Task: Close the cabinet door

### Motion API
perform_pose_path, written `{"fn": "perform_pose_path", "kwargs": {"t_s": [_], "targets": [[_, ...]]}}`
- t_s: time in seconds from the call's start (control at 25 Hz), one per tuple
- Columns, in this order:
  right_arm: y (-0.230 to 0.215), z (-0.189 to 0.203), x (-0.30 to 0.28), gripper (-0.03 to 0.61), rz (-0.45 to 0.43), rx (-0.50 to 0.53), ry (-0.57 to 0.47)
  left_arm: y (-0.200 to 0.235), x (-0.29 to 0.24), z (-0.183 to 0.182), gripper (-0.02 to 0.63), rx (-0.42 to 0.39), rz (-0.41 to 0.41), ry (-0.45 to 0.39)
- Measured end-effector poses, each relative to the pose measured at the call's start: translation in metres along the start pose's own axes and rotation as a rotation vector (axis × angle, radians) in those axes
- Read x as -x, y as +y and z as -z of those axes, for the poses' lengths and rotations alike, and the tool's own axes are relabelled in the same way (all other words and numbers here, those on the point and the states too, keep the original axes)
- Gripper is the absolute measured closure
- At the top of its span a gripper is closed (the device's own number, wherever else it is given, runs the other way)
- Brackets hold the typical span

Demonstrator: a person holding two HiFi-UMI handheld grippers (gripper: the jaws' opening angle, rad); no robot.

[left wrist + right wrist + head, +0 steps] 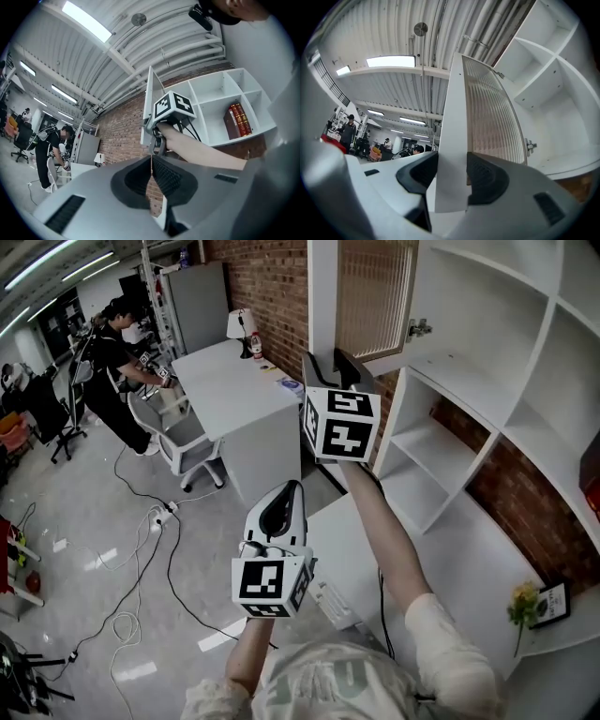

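The jaws of my right gripper (452,176) pinch the free white edge of the cabinet door (492,117), one pad on each face. The door, with its ribbed panel, stands swung open, up and far from me, hinged at the left end of the white shelf unit (525,362). My left gripper (151,174) hangs nearer and lower, to the left, its jaws pressed together on nothing. Red books (236,119) stand on a shelf to the right.

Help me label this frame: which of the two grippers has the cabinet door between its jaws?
The right gripper: its pads clamp the white edge of the cabinet door. The left gripper has its jaws shut together on nothing.
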State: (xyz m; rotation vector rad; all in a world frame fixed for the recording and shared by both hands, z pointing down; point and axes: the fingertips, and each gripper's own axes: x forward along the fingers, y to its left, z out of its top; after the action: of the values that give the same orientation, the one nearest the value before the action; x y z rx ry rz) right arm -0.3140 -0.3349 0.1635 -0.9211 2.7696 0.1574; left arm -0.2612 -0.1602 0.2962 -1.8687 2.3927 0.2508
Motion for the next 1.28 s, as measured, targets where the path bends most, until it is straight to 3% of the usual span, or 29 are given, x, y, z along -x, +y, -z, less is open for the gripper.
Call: {"fn": "perform_pose_path", "kwargs": {"t_s": [0.16,0.4,0.92,1.28], "targets": [[-0.007,-0.005,0.021,0.386,-0.027,-0.003,0.002,-0.017,-0.008,0.0,0.594,0.001,0.045,-0.001],[-0.014,-0.015,0.049,0.404,-0.031,0.081,-0.018,-0.043,-0.015,0.007,0.594,0.011,0.112,0.012],[-0.034,-0.024,0.09,0.46,-0.078,0.007,-0.016,-0.072,-0.023,0.006,0.594,0.015,0.186,0.013],[-0.054,-0.031,0.121,0.482,-0.039,0.034,-0.038,-0.1,-0.027,0.013,0.594,0.022,0.249,0.024]]}}
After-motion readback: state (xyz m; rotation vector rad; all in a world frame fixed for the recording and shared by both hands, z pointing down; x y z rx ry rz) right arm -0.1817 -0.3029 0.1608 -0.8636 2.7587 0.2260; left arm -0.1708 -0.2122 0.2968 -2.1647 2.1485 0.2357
